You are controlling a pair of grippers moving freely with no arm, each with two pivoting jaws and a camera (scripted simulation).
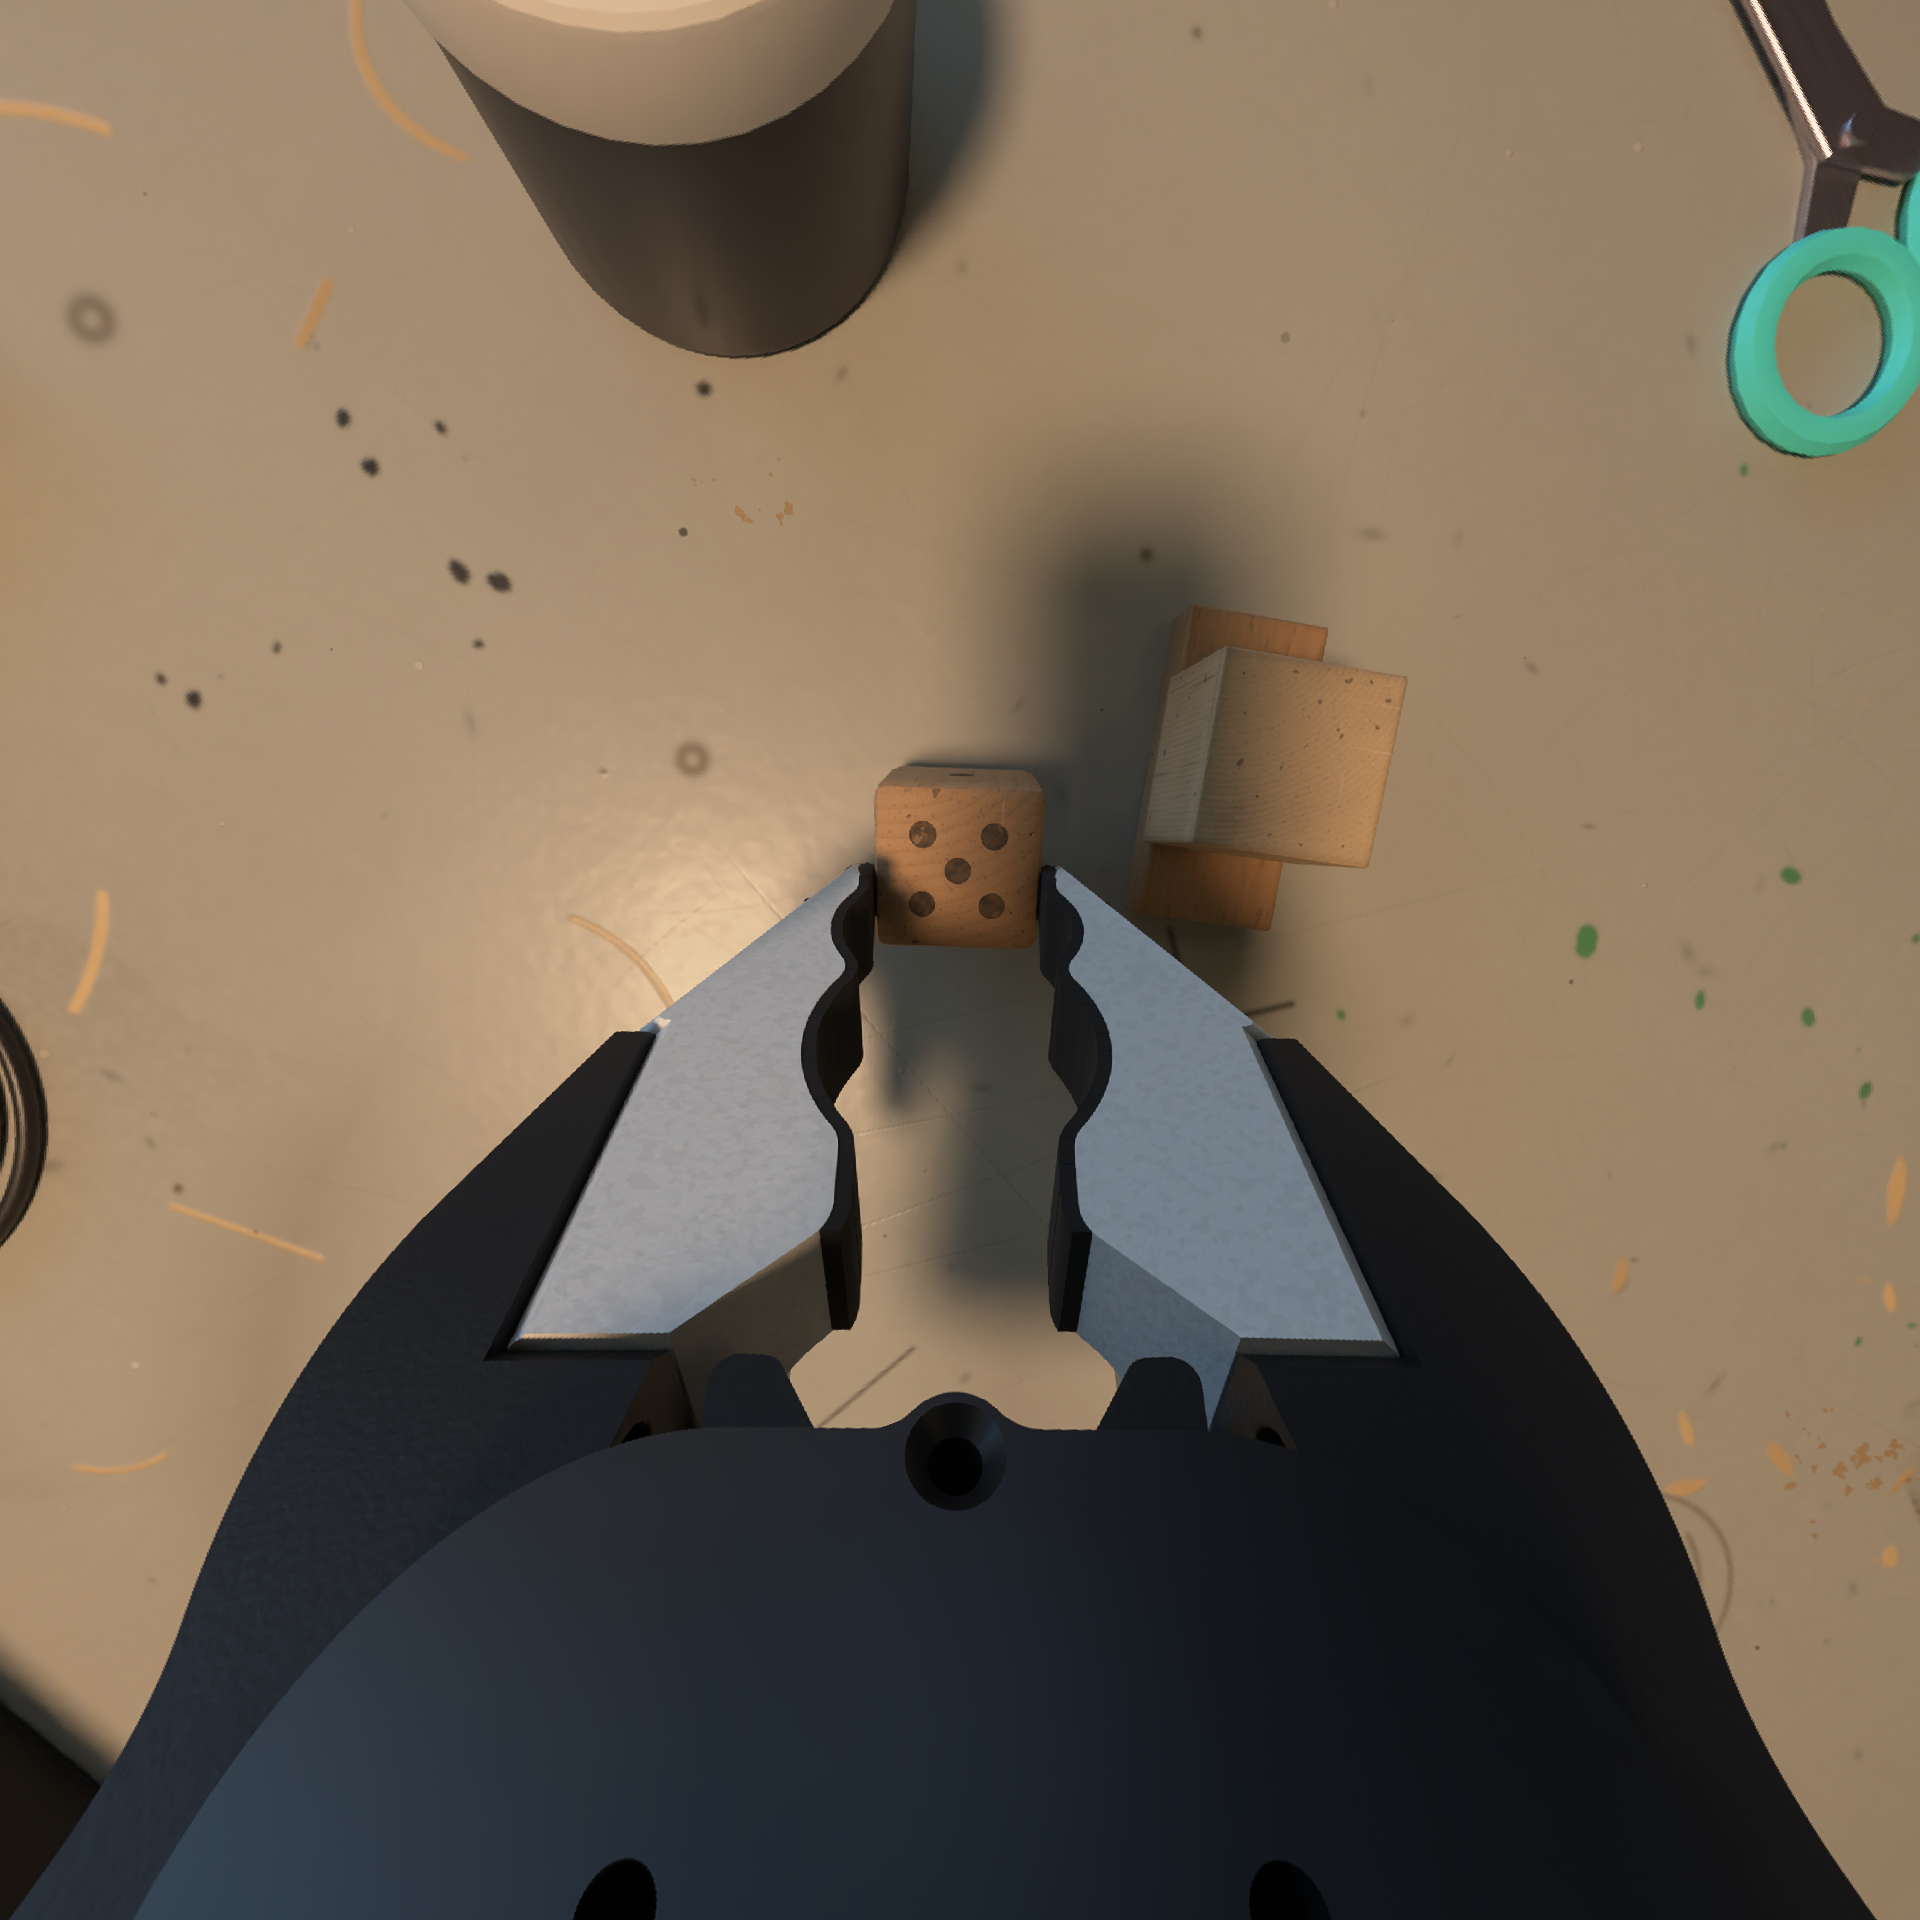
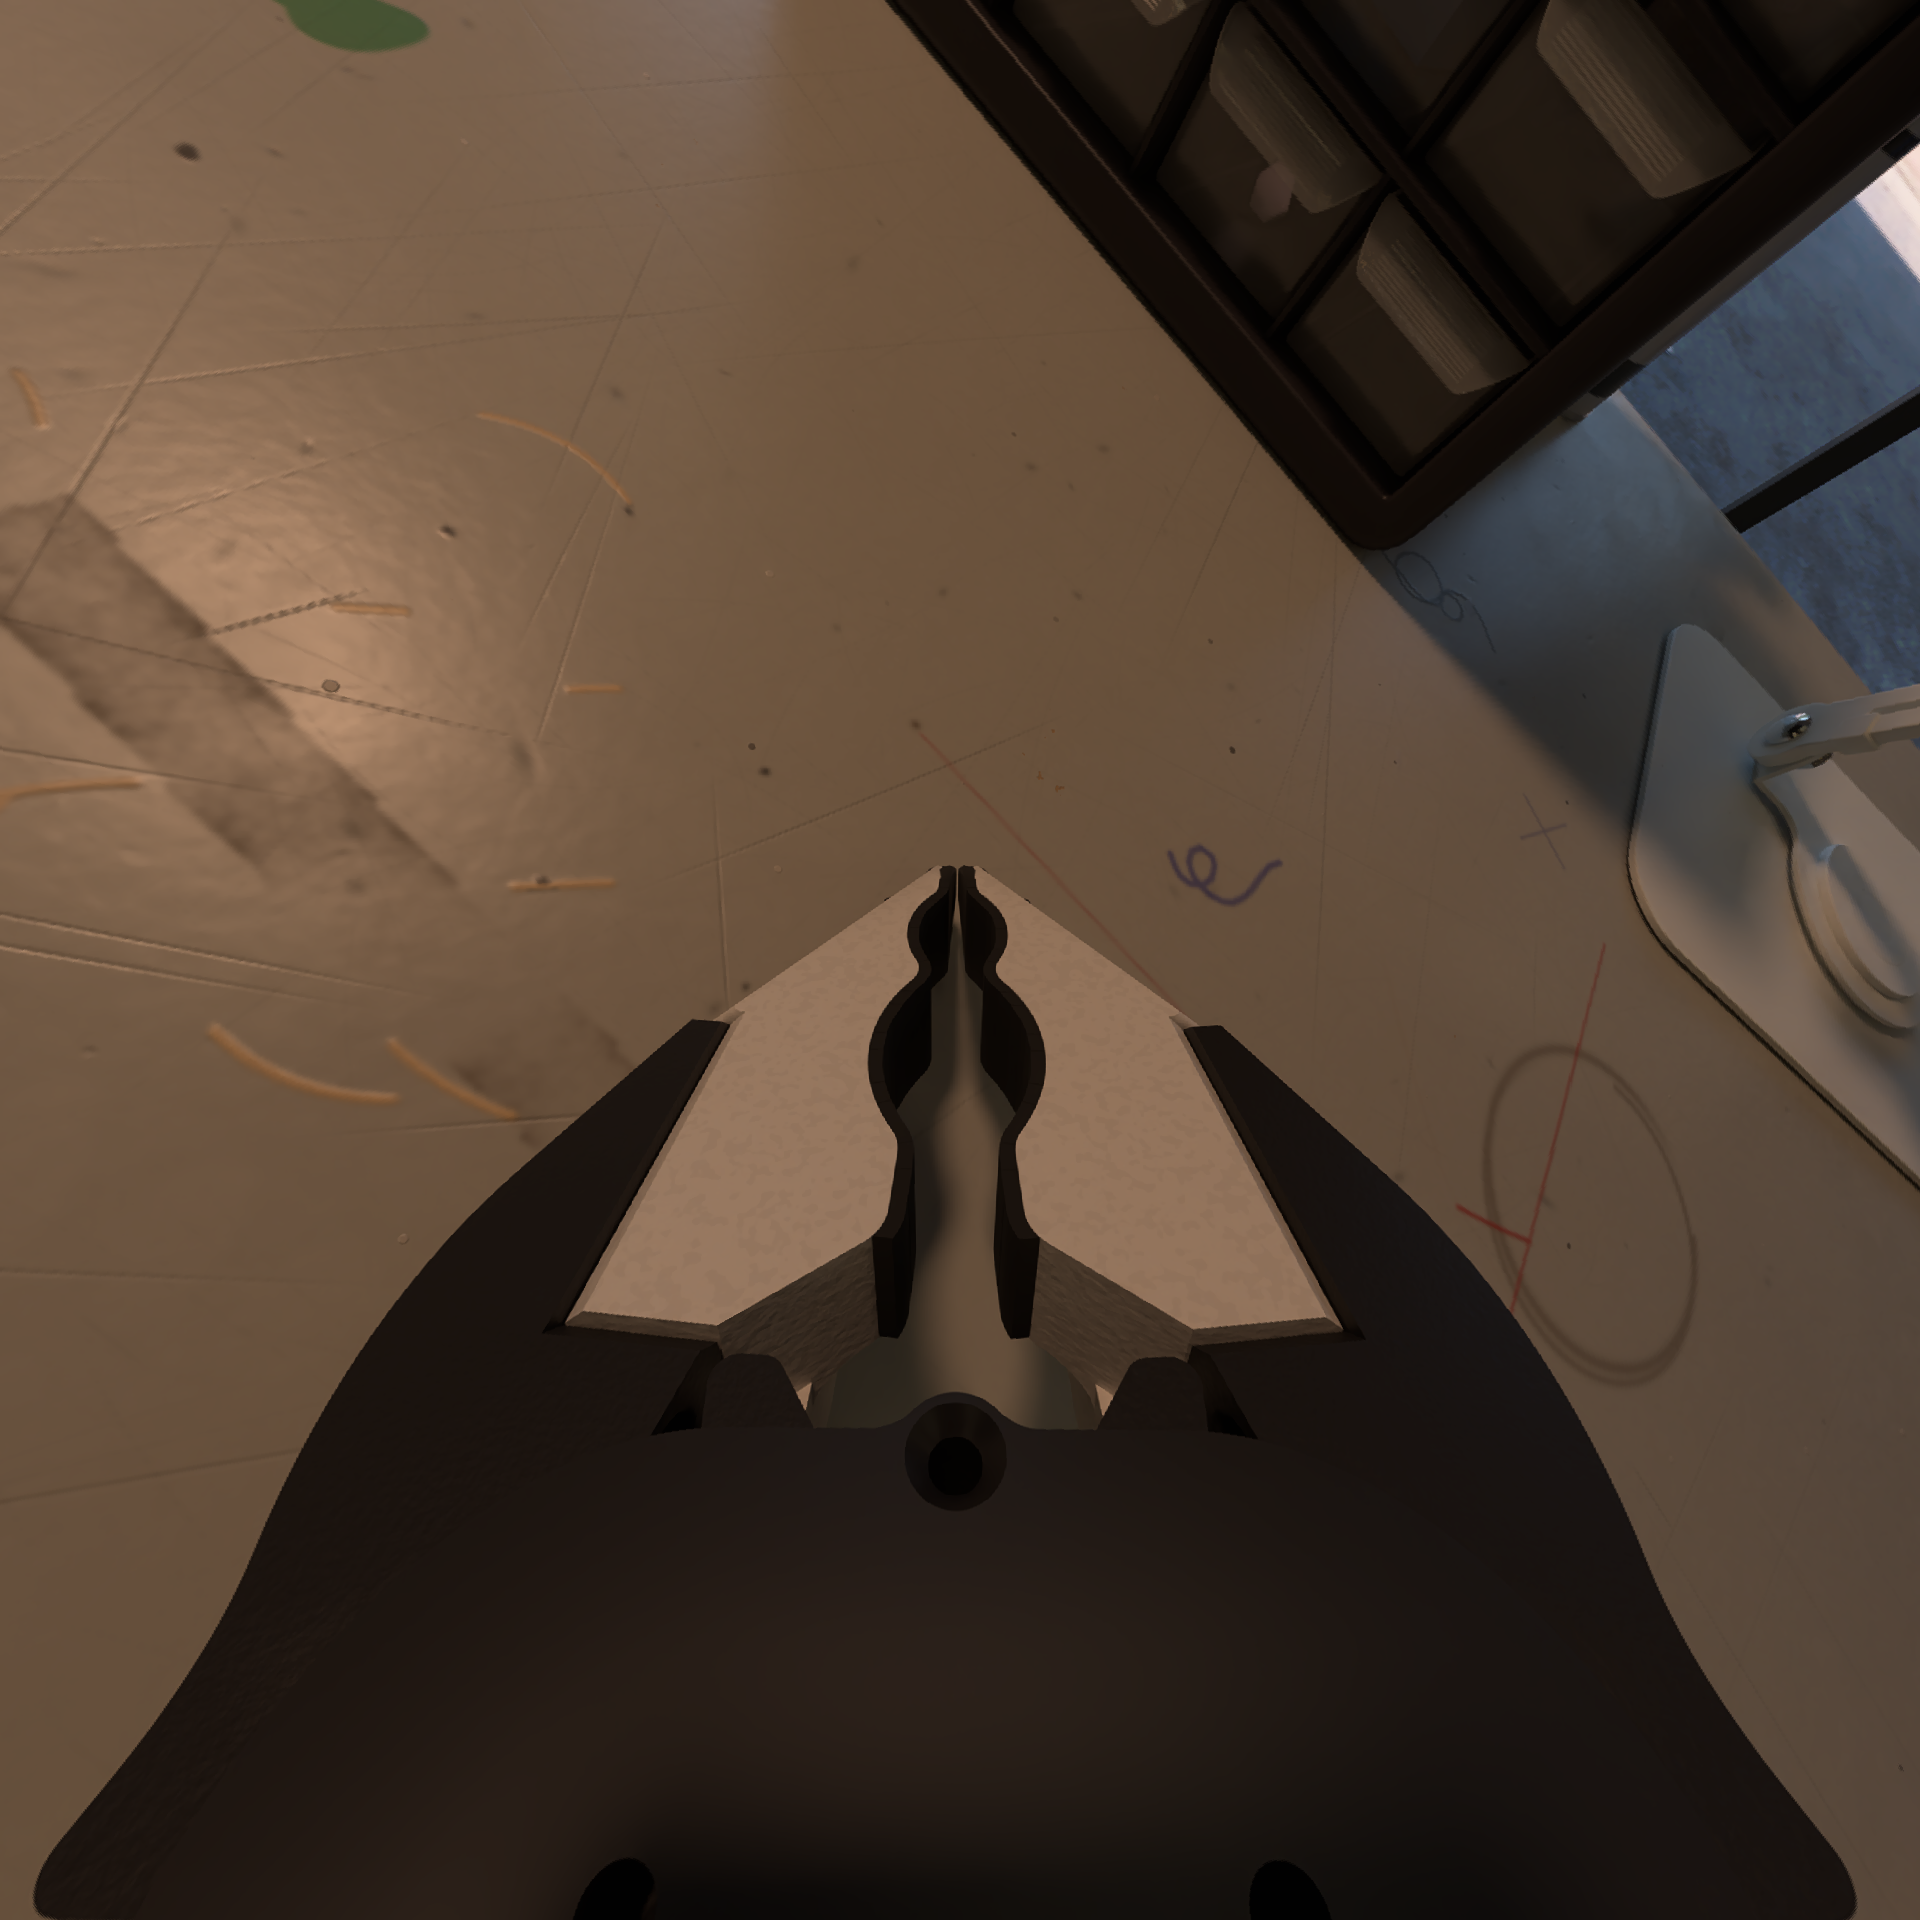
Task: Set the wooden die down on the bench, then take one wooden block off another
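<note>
In the left wrist view my left gripper (image 1: 957,900) is shut on the wooden die (image 1: 957,854), its fingertips pressed on the die's left and right sides. The face with five pips is turned to the camera. I cannot tell whether the die touches the bench. Just to its right, a pale wooden cube (image 1: 1283,764) rests on a darker flat wooden block (image 1: 1205,896) that lies on the bench. In the right wrist view my right gripper (image 2: 956,875) is shut and empty above bare bench; neither the die nor the blocks show there.
A dark cylinder with a cream top (image 1: 707,177) stands beyond the die. Scissors with teal handles (image 1: 1829,338) lie at the far right, and a dark coil (image 1: 16,1122) at the left edge. A dark drawer organiser (image 2: 1455,229) and a white lamp base (image 2: 1714,831) stand near the right gripper.
</note>
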